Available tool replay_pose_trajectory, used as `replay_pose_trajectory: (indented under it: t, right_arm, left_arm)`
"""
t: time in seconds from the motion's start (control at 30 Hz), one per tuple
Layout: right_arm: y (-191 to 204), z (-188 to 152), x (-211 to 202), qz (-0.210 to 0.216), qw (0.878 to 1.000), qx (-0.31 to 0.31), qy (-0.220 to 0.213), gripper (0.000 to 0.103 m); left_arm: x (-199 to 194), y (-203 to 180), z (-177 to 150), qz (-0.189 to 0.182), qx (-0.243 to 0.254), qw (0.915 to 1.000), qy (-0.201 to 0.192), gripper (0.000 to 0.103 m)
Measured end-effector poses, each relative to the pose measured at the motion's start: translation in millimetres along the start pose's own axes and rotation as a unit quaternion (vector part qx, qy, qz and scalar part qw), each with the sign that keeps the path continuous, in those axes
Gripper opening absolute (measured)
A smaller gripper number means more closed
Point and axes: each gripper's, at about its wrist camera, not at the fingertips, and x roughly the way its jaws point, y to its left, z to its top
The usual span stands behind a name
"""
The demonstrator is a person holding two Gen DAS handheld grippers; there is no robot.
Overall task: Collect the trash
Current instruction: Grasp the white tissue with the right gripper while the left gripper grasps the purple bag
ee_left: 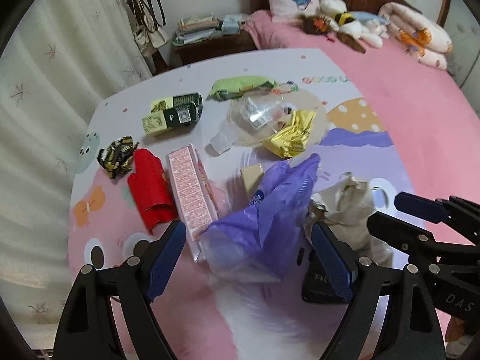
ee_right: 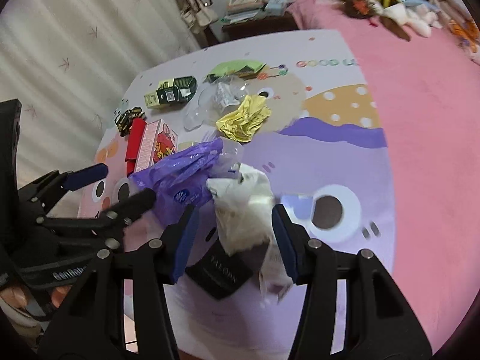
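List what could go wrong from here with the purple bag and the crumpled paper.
1. The purple bag lies limp between the open left gripper; closing may pinch both layers and keep its mouth shut.
2. The right gripper straddles the crumpled paper over a black box; it may catch the box too.
3. The grippers sit close together and could collide.

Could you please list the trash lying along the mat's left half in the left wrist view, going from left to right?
Black-and-gold wrapper → red paper → pink carton → purple plastic bag.
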Motion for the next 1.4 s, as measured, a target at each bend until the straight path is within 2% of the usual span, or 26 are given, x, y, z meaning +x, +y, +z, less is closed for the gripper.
replay_pose_trajectory:
  t: [0.07, 0.23, 0.3, 0.37, 0.47, 0.63, 0.73, 0.83, 1.07, 1.4]
  right_arm:
    - [-4.0, 7.2, 15.0, 0.003, 1.000, -0.001, 0.009, 0.048]
    - [-11.9, 17.3, 47.2, 0.012, 0.999, 0.002, 0.038, 0.048]
    - [-14.6, 18.4, 54.5, 0.017, 0.999, 0.009, 0.047, 0.044]
    - [-19.1, 19.5, 63.1, 0.023, 0.998, 0.020, 0.056, 0.037]
    - [-19.9, 19.6, 68.8, 0.037, 0.997, 0.026, 0.059, 0.025]
    - [-13.6, 16.5, 65.3, 0.050, 0.997, 0.014, 0.051, 0.012]
    - [-11.3, 13.7, 60.0, 0.066, 0.997, 0.015, 0.044, 0.009]
    - [-6.5, 11.7, 50.4, 0.073, 0.997, 0.013, 0.034, 0.008]
    - [17.0, 4.7, 13.9, 0.083, 0.997, 0.003, 0.000, 0.008]
    - [90.4, -32.2, -55.1, 0.067, 0.995, -0.024, -0.072, 0.008]
  left_arm:
    - [15.4, 1.7, 3.1, 0.011, -0.006, 0.9998, 0.012, 0.084]
    - [42.0, 8.6, 6.2, 0.011, -0.030, 0.9987, 0.040, 0.080]
    - [50.3, 9.2, 6.0, 0.010, -0.031, 0.9981, 0.051, 0.079]
    - [56.1, 8.8, 4.7, 0.006, -0.031, 0.9978, 0.059, 0.077]
    - [59.0, 5.0, 4.2, 0.001, -0.027, 0.9977, 0.062, 0.068]
    - [52.1, -1.1, 4.8, -0.011, -0.019, 0.9983, 0.054, 0.042]
    - [43.7, -0.6, 1.2, -0.017, -0.021, 0.9985, 0.048, 0.033]
    - [29.5, 4.7, -4.7, -0.025, -0.032, 0.9985, 0.038, 0.030]
    - [-15.6, 23.6, -22.3, -0.048, -0.056, 0.9972, 0.010, 0.029]
    - [-100.7, 64.0, -76.1, -0.051, -0.046, 0.9960, -0.058, 0.029]
